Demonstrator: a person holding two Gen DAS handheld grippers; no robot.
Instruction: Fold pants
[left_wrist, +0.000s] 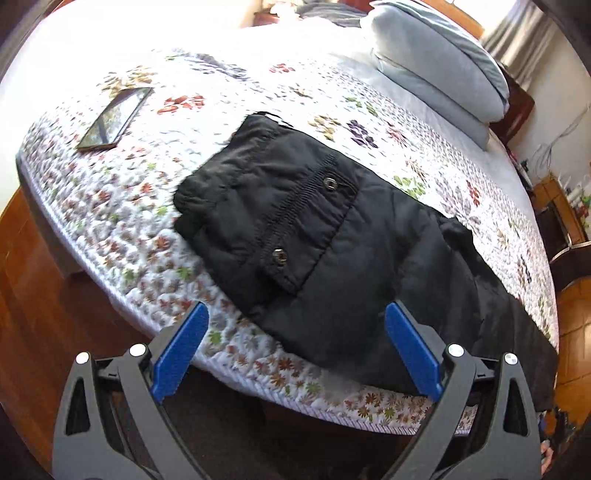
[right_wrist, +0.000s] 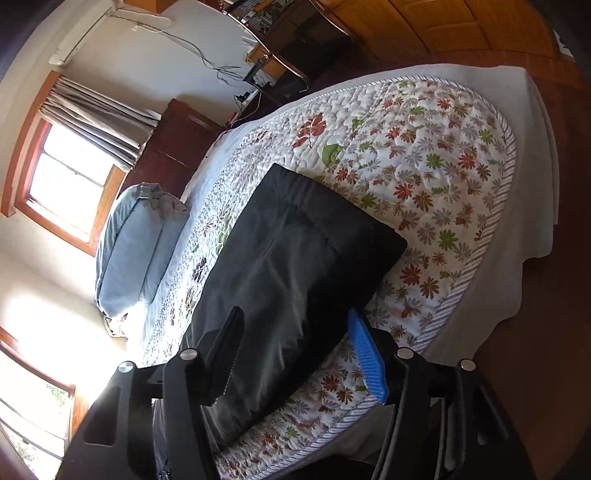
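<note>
Black pants (left_wrist: 317, 236) lie folded on the floral quilt (left_wrist: 140, 206) near the bed's front edge. A flap with an elastic band and two metal snaps is turned over on top. My left gripper (left_wrist: 297, 308) stands wide open just above the near edge of the pants, and its blue pads (left_wrist: 181, 350) touch nothing. In the right wrist view the other end of the pants (right_wrist: 295, 240) lies flat with a straight folded edge. My right gripper (right_wrist: 295, 312) hovers over that fabric, open, with the cloth lying loose below its fingers.
A dark phone (left_wrist: 114, 118) lies on the quilt at the far left. Grey-blue pillows (left_wrist: 436, 62) are stacked at the head of the bed. Wooden floor (left_wrist: 37, 280) surrounds the bed. A window (right_wrist: 70, 177), a dark nightstand (right_wrist: 177, 140) and a desk with cables stand beyond.
</note>
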